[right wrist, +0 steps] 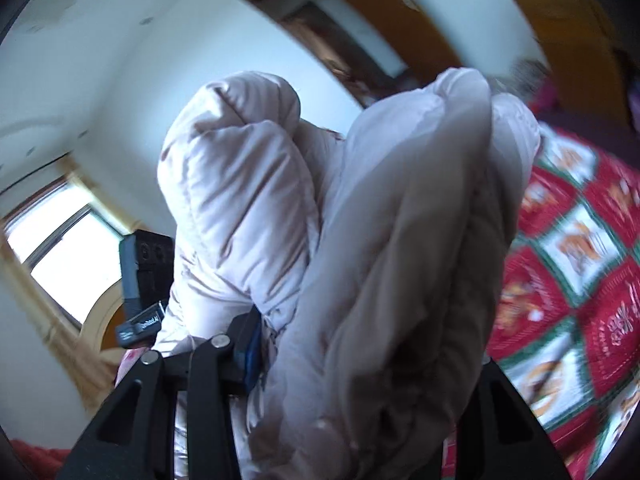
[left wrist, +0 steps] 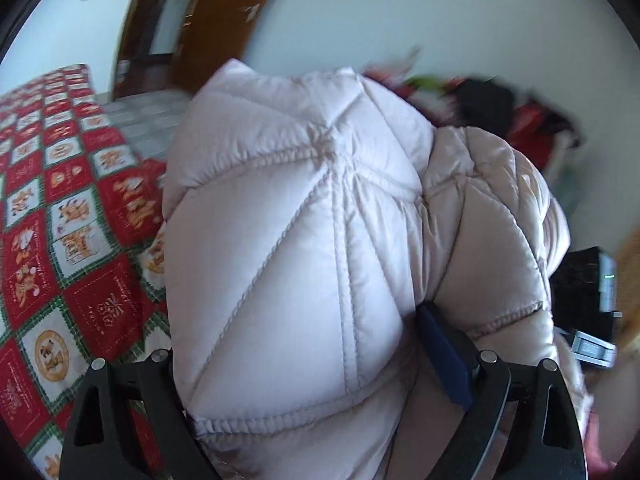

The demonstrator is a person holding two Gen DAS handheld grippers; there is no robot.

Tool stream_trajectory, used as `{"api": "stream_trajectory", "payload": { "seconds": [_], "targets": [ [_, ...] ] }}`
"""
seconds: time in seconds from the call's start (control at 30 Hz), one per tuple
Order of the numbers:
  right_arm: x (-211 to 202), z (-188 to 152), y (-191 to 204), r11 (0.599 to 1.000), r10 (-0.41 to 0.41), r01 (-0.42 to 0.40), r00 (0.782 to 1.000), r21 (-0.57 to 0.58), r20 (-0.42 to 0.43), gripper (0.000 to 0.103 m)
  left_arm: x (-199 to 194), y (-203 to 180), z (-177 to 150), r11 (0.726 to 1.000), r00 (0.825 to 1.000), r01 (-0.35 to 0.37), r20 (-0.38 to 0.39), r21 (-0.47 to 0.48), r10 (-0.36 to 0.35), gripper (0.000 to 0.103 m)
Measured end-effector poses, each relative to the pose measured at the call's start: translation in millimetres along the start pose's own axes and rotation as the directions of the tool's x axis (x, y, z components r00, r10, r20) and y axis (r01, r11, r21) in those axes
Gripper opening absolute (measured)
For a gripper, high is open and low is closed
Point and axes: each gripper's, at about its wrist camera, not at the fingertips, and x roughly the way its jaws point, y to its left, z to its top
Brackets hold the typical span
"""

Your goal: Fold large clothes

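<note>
Left wrist view: red, green and white patchwork quilt (left wrist: pixel 60 208) spread over a bed along the left edge, pale wall (left wrist: pixel 400 12) and brown door frame (left wrist: pixel 160 20) behind, blurred heap of dark and red clothes (left wrist: pixel 500 108) at upper right. Right wrist view: same quilt (right wrist: pixel 580 260) on the right, bright window (right wrist: pixel 60 248) at lower left, wooden door frame (right wrist: pixel 380 20) above.

Left gripper (left wrist: pixel 296 364) spread wide, clamped on a thick bunch of the pale pink quilted puffer jacket (left wrist: pixel 300 220); blue pad (left wrist: pixel 444 356) pressed against the fabric on the right, left finger buried behind the bulk. Right gripper (right wrist: pixel 360 360) narrower, pinched on another fold of the jacket (right wrist: pixel 400 240); blue pad (right wrist: pixel 250 356) against the cloth on the left, opposite finger covered. Jacket raised off the bed, filling the middle of both views.

Jacket's lower part and sleeves cut off. Background smeared; clothes heap not told apart piece by piece.
</note>
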Motion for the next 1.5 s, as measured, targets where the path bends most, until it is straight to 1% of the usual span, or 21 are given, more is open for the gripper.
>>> {"api": "stream_trajectory", "payload": {
  "seconds": [0.1,0.17,0.23,0.27,0.3,0.37,0.4,0.43,0.53,0.57,0.6,0.63,0.73,0.83,0.93,1.07,1.13,1.2,1.27,1.37,1.5],
  "targets": [
    [27.6,1.1,-45.8,0.997,-0.015,0.016,1.0,0.075,-0.02,0.046,29.7,5.5,-5.2,0.99,0.99,-0.142,-0.003,-0.013,0.142,0.094],
    [42.3,5.2,-65.4,0.995,-0.003,0.005,1.0,0.098,-0.018,0.047,35.5,14.7,-5.9,0.985,0.987,-0.16,0.004,-0.067,0.16,0.097],
    [57.8,5.8,-80.5,0.992,0.003,0.0,1.0,0.127,-0.023,0.055,41.4,31.9,-4.0,0.978,0.983,-0.18,0.008,-0.109,0.182,0.101],
    [50.3,-1.7,-88.9,0.991,0.001,0.002,1.0,0.136,-0.025,0.06,44.2,34.7,-6.2,0.976,0.982,-0.183,0.015,-0.121,0.186,0.102],
    [50.7,-4.6,-95.7,0.989,-0.009,0.012,1.0,0.147,-0.025,0.071,44.9,38.8,-8.2,0.975,0.983,-0.177,0.022,-0.132,0.182,0.102],
    [47.2,-4.3,-96.5,0.992,-0.023,0.026,0.999,0.122,-0.026,0.075,45.4,39.7,-10.3,0.977,0.986,-0.158,0.021,-0.144,0.163,0.102],
    [42.2,-1.7,-96.0,0.993,-0.048,0.052,0.998,0.108,-0.035,0.079,44.7,39.7,-11.1,0.977,0.987,-0.157,0.015,-0.144,0.16,0.102],
    [31.1,2.6,-95.8,0.992,-0.073,0.076,0.997,0.099,-0.034,0.079,50.9,42.9,-8.4,0.977,0.986,-0.161,0.013,-0.138,0.164,0.102],
    [-19.4,5.1,-85.2,0.989,-0.137,0.134,0.989,0.064,0.05,0.079,50.2,38.3,-10.6,0.976,0.983,-0.18,0.012,-0.122,0.183,0.102],
    [-41.7,4.9,-75.9,0.986,-0.168,0.167,0.982,0.027,0.09,0.079,53.1,39.2,-7.7,0.975,0.982,-0.183,0.012,-0.122,0.186,0.102],
    [-62.0,3.4,-64.1,0.98,-0.193,0.196,0.974,-0.019,0.121,0.072,52.8,38.5,-7.8,0.975,0.982,-0.187,0.011,-0.122,0.189,0.102],
    [-79.0,1.1,-50.0,0.973,-0.213,0.223,0.967,-0.066,0.139,0.059,53.9,39.2,-7.1,0.974,0.981,-0.19,0.01,-0.122,0.192,0.102],
    [-106.0,-6.6,0.5,0.942,-0.244,0.273,0.957,-0.194,0.159,0.039,55.7,38.1,-5.4,0.967,0.972,-0.23,0.017,-0.107,0.233,0.102],
    [-108.6,-25.2,46.7,0.922,-0.192,0.232,0.969,-0.309,0.152,0.038,56.0,30.7,-6.2,0.955,0.957,-0.286,0.036,-0.079,0.289,0.102],
    [-71.7,-33.1,83.5,0.881,-0.18,0.235,0.969,-0.411,0.168,0.038,55.6,27.7,-8.0,0.94,0.94,-0.335,0.051,-0.061,0.338,0.102],
    [-2.5,-35.5,77.5,0.846,-0.319,0.358,0.933,-0.395,0.164,0.037,52.2,22.8,-11.2,0.92,0.917,-0.39,0.07,-0.042,0.393,0.102],
    [23.9,-33.0,56.2,0.815,-0.411,0.443,0.896,-0.373,0.165,0.034,51.6,22.3,-11.9,0.915,0.911,-0.403,0.077,-0.035,0.405,0.102],
    [40.9,-29.1,31.5,0.82,-0.455,0.474,0.88,-0.32,0.136,0.032,52.4,24.6,-11.4,0.912,0.909,-0.408,0.077,-0.035,0.41,0.102],
    [44.7,-29.6,14.4,0.845,-0.448,0.462,0.886,-0.268,0.117,0.032,55.0,25.3,-9.9,0.909,0.906,-0.415,0.075,-0.034,0.416,0.102],
    [46.5,-29.8,2.3,0.858,-0.437,0.445,0.895,-0.257,0.091,0.032,59.2,27.4,-8.0,0.903,0.899,-0.429,0.077,-0.03,0.43,0.102],
    [52.1,-25.6,-23.9,0.899,-0.385,0.388,0.921,-0.206,0.054,0.032,63.4,30.3,-4.3,0.89,0.887,-0.455,0.069,-0.041,0.457,0.102]
  ]
}}
